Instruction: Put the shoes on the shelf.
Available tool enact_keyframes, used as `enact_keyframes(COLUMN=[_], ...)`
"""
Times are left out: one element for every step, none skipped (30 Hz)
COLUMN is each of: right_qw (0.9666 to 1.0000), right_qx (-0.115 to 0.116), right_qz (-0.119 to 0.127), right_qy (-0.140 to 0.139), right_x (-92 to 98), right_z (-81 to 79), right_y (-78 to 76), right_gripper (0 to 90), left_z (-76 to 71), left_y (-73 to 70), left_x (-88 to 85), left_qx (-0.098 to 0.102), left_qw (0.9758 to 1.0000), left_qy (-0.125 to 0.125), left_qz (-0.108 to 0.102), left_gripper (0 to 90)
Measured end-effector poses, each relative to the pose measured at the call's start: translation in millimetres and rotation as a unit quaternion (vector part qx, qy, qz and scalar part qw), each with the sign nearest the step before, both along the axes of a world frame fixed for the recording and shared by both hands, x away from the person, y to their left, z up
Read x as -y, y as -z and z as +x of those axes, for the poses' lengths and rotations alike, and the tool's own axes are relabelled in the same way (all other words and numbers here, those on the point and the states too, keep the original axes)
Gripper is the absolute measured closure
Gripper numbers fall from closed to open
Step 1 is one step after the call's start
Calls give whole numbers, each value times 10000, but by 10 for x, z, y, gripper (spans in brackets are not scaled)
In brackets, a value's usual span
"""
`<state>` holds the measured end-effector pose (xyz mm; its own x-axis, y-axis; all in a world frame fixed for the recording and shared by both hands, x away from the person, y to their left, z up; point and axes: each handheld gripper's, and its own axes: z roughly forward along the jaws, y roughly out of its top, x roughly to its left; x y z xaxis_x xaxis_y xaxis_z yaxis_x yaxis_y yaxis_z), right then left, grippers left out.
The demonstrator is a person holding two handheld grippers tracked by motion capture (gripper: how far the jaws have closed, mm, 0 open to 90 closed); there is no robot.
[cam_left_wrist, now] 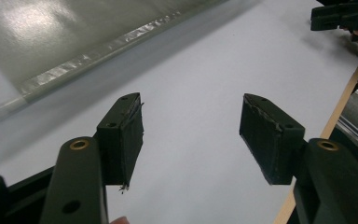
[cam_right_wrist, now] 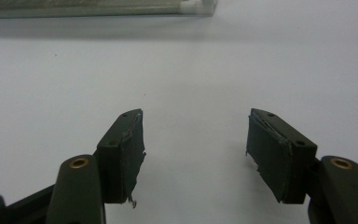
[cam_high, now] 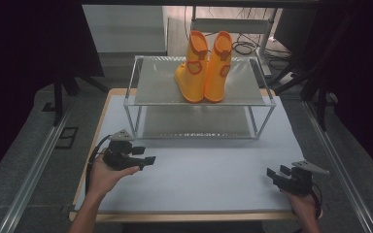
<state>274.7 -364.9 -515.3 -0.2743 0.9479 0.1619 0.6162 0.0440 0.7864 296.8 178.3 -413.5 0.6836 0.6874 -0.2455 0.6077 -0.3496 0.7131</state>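
Observation:
Two yellow-orange rubber boots (cam_high: pixel 204 68) stand upright side by side on the top shelf of a two-level metal rack (cam_high: pixel 141 99) at the back of the table. My left gripper (cam_high: pixel 145 155) is held low over the white table at front left, jaws open and empty (cam_left_wrist: pixel 191 128), pointing right. At front right my right gripper (cam_high: pixel 278 173) is also open with nothing between its jaws (cam_right_wrist: pixel 196 140), pointing left. Both grippers are well short of the rack and the boots.
The white tabletop (cam_high: pixel 204 170) has a wooden rim. The rack's lower shelf (cam_high: pixel 194 127) is bare. The rack's front edge (cam_right_wrist: pixel 98 8) lies ahead of the right gripper. Grey floor, metal rails and cables surround the table.

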Motion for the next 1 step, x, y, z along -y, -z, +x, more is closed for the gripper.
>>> enact_keyframes(right_qw=[10000], right_qx=[5], right_qz=[-5], right_qy=[-5], right_x=[2], right_z=[3], right_y=[2], right_gripper=[361], left_z=[2], left_y=[12], left_x=[4], left_qx=[3], left_qw=[10000], left_qy=[-8], left_qz=[26], left_gripper=[392])
